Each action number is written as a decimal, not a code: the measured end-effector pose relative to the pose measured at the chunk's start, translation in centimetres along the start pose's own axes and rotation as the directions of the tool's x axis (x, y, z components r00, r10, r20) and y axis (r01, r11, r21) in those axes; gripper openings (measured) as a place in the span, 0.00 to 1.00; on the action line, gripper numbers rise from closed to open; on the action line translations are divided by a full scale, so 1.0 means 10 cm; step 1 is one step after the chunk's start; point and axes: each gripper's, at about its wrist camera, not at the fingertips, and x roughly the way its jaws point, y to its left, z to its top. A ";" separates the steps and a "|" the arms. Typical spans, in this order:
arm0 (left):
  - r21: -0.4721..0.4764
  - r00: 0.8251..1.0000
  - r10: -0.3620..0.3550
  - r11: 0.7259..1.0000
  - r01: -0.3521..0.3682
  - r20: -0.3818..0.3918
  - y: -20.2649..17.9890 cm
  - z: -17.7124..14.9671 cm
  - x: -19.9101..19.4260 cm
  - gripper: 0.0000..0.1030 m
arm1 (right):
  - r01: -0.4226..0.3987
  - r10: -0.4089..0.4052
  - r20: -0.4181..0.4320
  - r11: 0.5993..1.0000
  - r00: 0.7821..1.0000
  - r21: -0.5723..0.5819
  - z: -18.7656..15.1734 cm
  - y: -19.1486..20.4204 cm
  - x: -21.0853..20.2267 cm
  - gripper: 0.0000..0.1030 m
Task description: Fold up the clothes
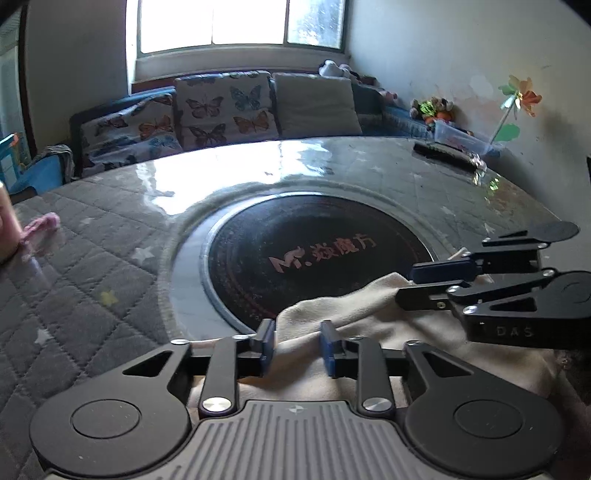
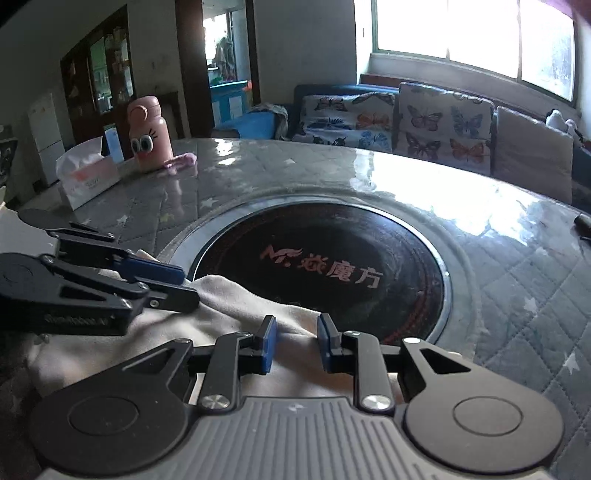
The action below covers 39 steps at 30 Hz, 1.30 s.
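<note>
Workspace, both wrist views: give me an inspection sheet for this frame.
Surface: round table under glossy quilted cover, dark round insert at centre.
Job's things: cream cloth lying rumpled at the near edge, overlapping the insert.
Clutter: pink bottle, tissue box, pink scrap, dark remote, pinwheel.
Grippers: left tongs open over cloth; right tongs open over cloth.
Cables: nothing seen.
Surroundings: sofa with butterfly cushions, bright window.
</note>
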 end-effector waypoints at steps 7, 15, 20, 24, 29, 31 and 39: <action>-0.048 0.998 0.037 0.998 -0.036 0.041 0.10 -0.12 -0.35 0.57 | -0.090 0.093 0.027 0.991 0.995 -0.103 -0.11 0.32 -0.37 0.30; 0.015 0.997 0.035 0.999 -0.036 0.063 -0.08 -0.45 -0.77 0.72 | -0.114 0.119 0.019 0.978 0.993 -0.175 -0.44 0.58 -0.56 0.31; 0.035 0.997 0.066 0.997 -0.068 0.046 -0.15 -0.65 -0.77 0.73 | -0.108 0.113 0.014 0.971 0.993 -0.215 -0.60 0.69 -0.60 0.31; 0.003 0.997 0.066 0.998 -0.067 0.038 -0.09 -0.75 -0.79 0.76 | -0.098 0.109 0.035 0.967 0.993 -0.237 -0.57 0.68 -0.69 0.31; -0.046 0.998 0.048 0.998 -0.047 0.038 0.00 -0.80 -0.82 0.76 | -0.107 0.112 0.009 0.968 0.994 -0.228 -0.61 0.66 -0.64 0.31; -0.059 0.998 0.048 0.997 -0.046 0.047 0.04 -0.80 -0.87 0.76 | -0.107 0.114 0.016 0.965 0.993 -0.239 -0.58 0.68 -0.68 0.37; -0.117 0.997 0.063 0.991 -0.058 0.034 0.20 -0.88 -0.87 0.78 | -0.189 0.199 -0.010 0.916 0.980 -0.353 -0.49 1.04 -0.62 0.43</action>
